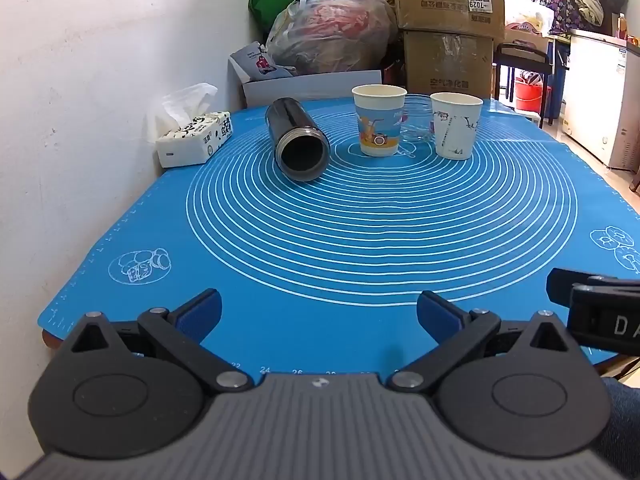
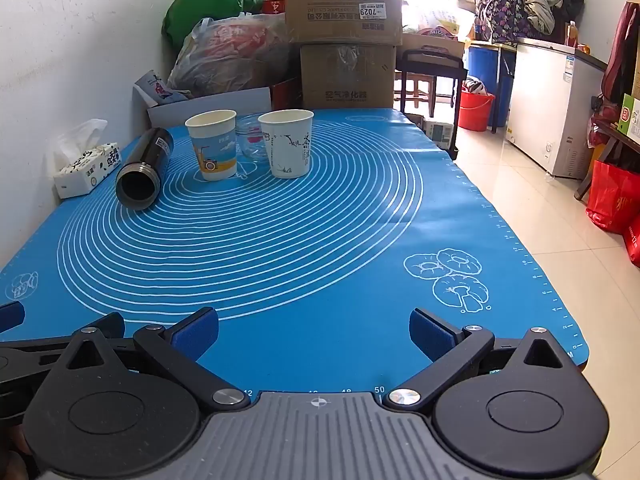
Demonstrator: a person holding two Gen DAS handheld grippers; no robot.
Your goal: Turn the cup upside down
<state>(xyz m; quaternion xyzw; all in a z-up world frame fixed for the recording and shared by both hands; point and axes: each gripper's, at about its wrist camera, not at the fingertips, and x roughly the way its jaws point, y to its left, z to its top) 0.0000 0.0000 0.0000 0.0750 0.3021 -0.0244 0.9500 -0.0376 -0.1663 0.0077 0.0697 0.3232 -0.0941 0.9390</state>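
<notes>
Two paper cups stand upright, mouths up, at the far side of the blue mat (image 1: 360, 240). One has a blue and orange print (image 1: 378, 120) (image 2: 212, 144). The other is white with ink drawings (image 1: 456, 126) (image 2: 286, 143). A clear glass (image 1: 416, 120) (image 2: 252, 136) stands just behind and between them. My left gripper (image 1: 319, 312) is open and empty at the mat's near edge, far from the cups. My right gripper (image 2: 314, 330) is open and empty, also at the near edge, to the right of the left one.
A black thermos flask (image 1: 298, 140) (image 2: 142, 168) lies on its side left of the cups, open mouth toward me. A tissue pack (image 1: 196, 140) (image 2: 86, 168) sits by the wall at the left. Boxes and bags (image 1: 448, 20) are stacked behind the table. The floor (image 2: 540, 200) drops away at the right.
</notes>
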